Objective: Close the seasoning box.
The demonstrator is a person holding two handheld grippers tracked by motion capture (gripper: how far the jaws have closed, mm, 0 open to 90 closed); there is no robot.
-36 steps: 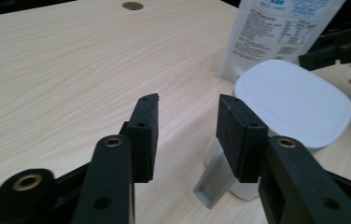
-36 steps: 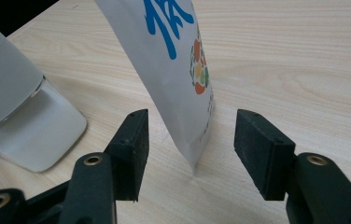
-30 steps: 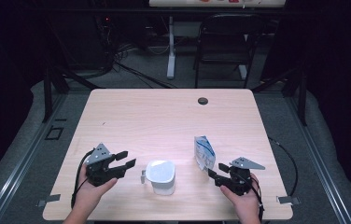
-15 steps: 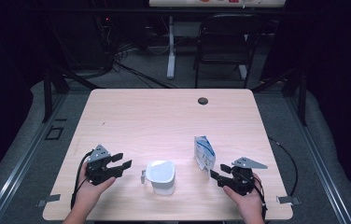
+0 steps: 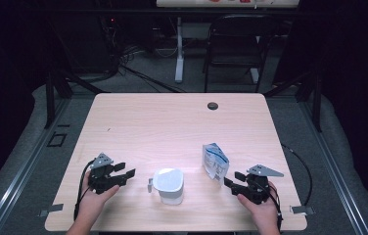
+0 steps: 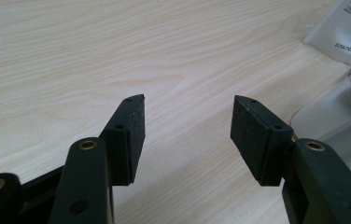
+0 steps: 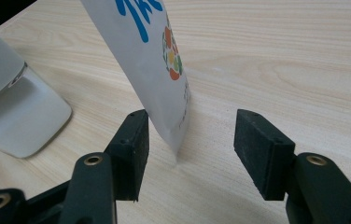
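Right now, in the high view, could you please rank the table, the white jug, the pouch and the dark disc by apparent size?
1. table
2. white jug and pouch: look alike, unranked
3. dark disc

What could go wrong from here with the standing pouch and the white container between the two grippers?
1. The pouch stands tilted on a narrow bottom edge, its corner between the open jaws of the right gripper; a one-sided nudge might topple it.
2. The left gripper, whose jaws have just been opening with nothing between them, sits close to the container; a sideways approach might push it toward the table edge instead of gripping it.
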